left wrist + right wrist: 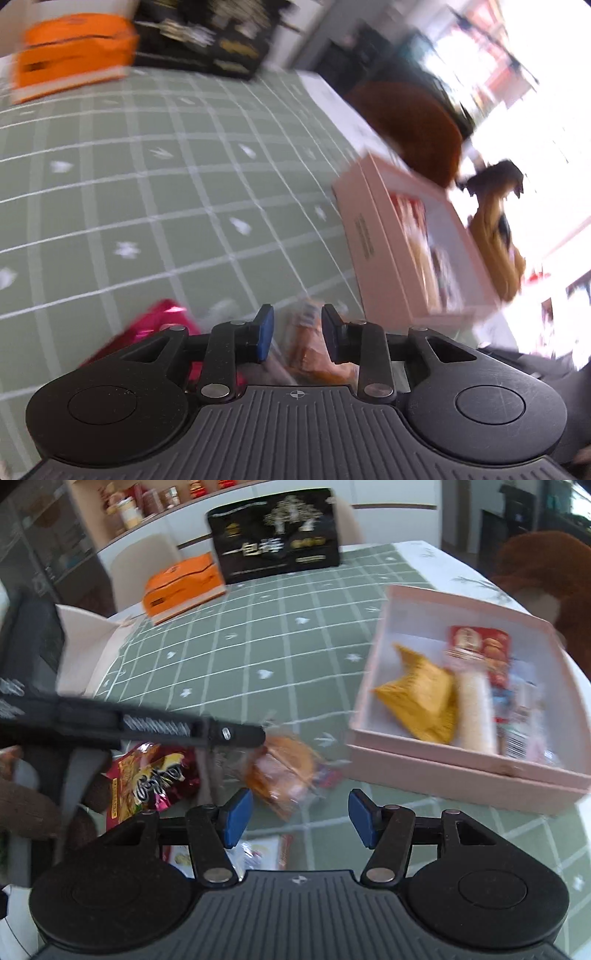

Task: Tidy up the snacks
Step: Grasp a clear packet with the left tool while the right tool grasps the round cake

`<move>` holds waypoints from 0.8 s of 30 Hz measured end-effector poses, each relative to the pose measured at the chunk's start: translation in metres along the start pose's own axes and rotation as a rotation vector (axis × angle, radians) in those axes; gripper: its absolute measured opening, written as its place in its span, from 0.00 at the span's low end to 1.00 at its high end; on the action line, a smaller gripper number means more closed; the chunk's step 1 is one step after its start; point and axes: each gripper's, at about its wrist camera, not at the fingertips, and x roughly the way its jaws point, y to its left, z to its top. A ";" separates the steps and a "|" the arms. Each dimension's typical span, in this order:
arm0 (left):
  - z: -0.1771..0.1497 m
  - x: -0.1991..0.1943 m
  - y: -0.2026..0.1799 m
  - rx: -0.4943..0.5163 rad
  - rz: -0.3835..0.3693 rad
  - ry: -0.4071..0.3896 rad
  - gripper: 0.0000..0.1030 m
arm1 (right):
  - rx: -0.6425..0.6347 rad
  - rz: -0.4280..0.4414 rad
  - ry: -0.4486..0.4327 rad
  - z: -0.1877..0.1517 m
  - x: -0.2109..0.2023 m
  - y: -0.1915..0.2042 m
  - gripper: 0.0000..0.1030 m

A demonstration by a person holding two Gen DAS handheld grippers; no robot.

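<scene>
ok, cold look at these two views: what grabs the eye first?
The open pink box at the right, with a yellow packet and a red packet already inside. Next, the clear-wrapped orange snack loose on the green checked cloth, just ahead of the open right tool. At the table's far edge stand an orange box and a black box.

A table (pixel 280 635) under a green cloth with a white grid fills the ground ahead of the claw. Beyond its far edge stand pale chairs (pixel 140 565) and a white counter with a shelf (pixel 159 502) of jars. To the right, bright window light (pixel 535 92) washes out the room.
</scene>
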 end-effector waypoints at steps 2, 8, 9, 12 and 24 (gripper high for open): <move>-0.002 -0.017 0.010 -0.077 0.034 -0.021 0.32 | -0.037 -0.008 -0.026 0.004 0.010 0.012 0.58; -0.011 -0.026 0.032 -0.181 0.105 0.011 0.32 | -0.043 -0.042 -0.025 0.023 0.048 0.033 0.60; -0.013 -0.025 0.034 -0.187 0.113 0.016 0.32 | -0.043 -0.049 -0.031 0.023 0.050 0.036 0.61; -0.016 -0.021 0.033 -0.187 0.115 0.013 0.31 | -0.046 -0.061 -0.036 0.018 0.048 0.037 0.57; -0.030 0.017 -0.036 0.158 0.166 0.075 0.32 | 0.028 -0.077 0.012 -0.034 0.005 -0.007 0.41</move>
